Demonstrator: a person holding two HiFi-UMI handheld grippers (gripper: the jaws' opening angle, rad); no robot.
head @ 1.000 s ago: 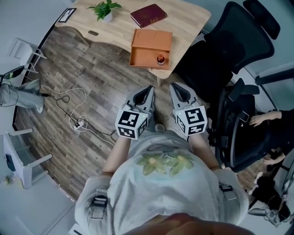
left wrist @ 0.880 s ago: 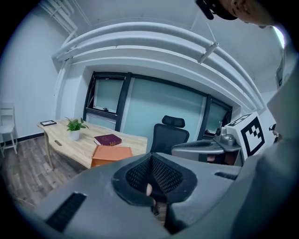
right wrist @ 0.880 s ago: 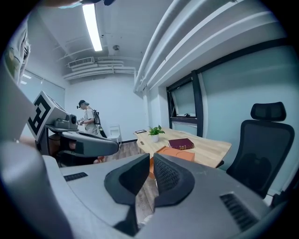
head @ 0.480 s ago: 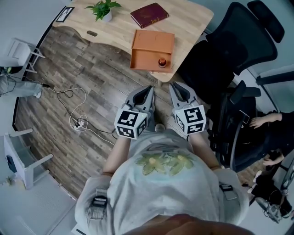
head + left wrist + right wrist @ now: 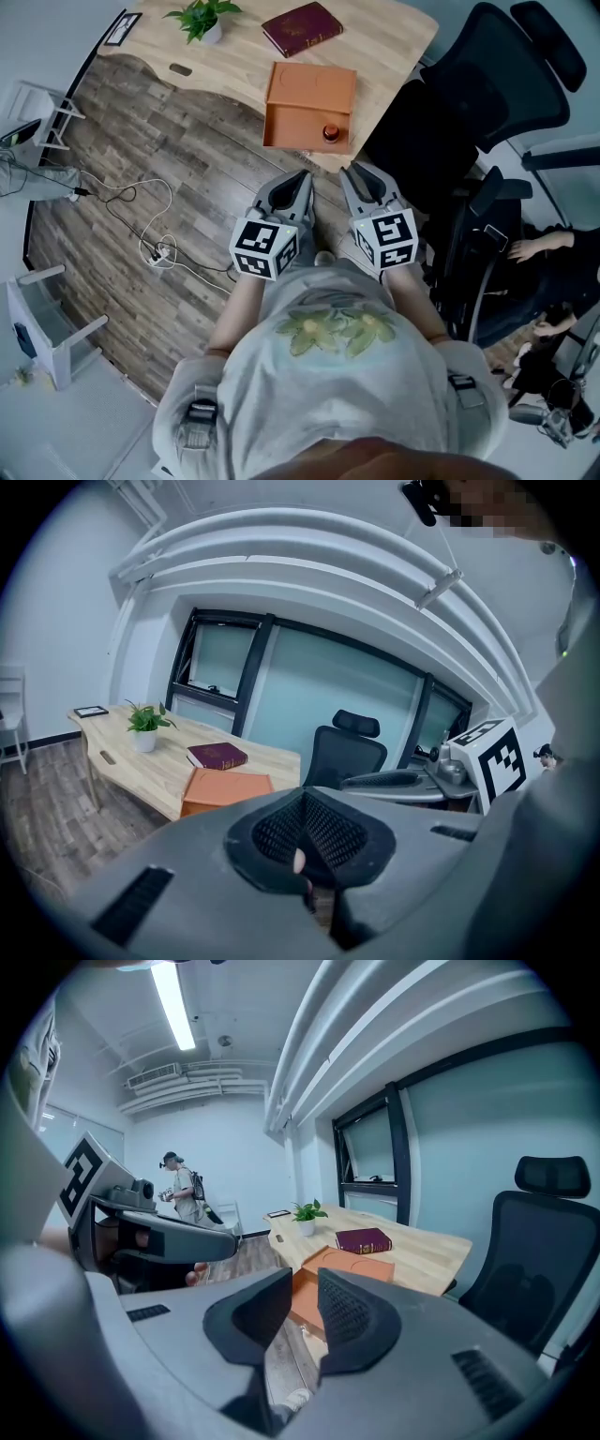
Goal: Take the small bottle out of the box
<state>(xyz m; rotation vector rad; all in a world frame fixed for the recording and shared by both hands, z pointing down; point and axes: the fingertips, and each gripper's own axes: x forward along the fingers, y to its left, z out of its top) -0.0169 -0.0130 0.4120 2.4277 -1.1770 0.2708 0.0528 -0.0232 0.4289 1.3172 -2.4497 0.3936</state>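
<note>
An open orange box [image 5: 309,94] lies at the near edge of the wooden table [image 5: 234,61]. The small bottle [image 5: 330,132], brown with a red cap, stands in the box's near right corner. Both grippers hang over the floor in front of the person, short of the table. My left gripper [image 5: 301,183] points at the box with its pads closed together and nothing held. My right gripper [image 5: 360,176] is beside it, its jaws opening with a narrow gap and nothing between them. The box [image 5: 230,787] shows beyond the left gripper [image 5: 303,825], and the box [image 5: 352,1262] shows past the right gripper [image 5: 305,1288]. The bottle is hidden in both gripper views.
A dark red book [image 5: 302,28] and a potted plant [image 5: 202,19] sit farther back on the table. A black office chair [image 5: 487,94] stands right of the table. Cables [image 5: 150,234] trail over the wood floor at left, near a white stool [image 5: 47,328]. Another person's hand [image 5: 530,246] shows at far right.
Both grippers have edged slightly forward toward the table. The box and bottle have not moved.
</note>
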